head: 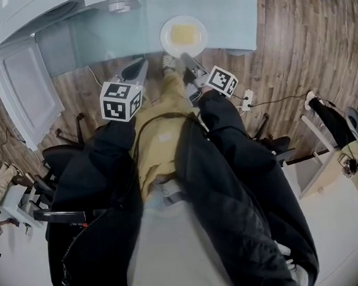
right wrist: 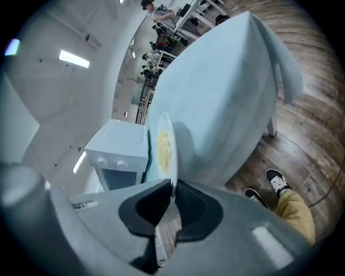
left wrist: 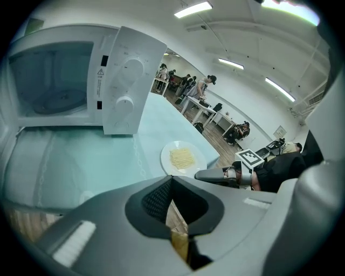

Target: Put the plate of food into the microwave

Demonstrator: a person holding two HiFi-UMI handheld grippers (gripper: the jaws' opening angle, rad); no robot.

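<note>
Pale blue-green glass-topped table [head: 230,12] on a wood-plank floor [head: 295,50], white microwave [head: 63,9] on its left part, door [head: 23,90] swung open past the table edge, white plate [head: 166,40] of flat yellow food [head: 184,33] near the front edge, right of the microwave.

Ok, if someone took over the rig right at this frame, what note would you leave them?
Right gripper: shut on the near rim of the plate, which looks to rest on the table, food on it.
Left gripper: shut, empty, by the table's near edge.
Microwave: on the table, door open.
Done: door open, plate gripped.
Left: lift the plate, set it inside the microwave, release.
</note>
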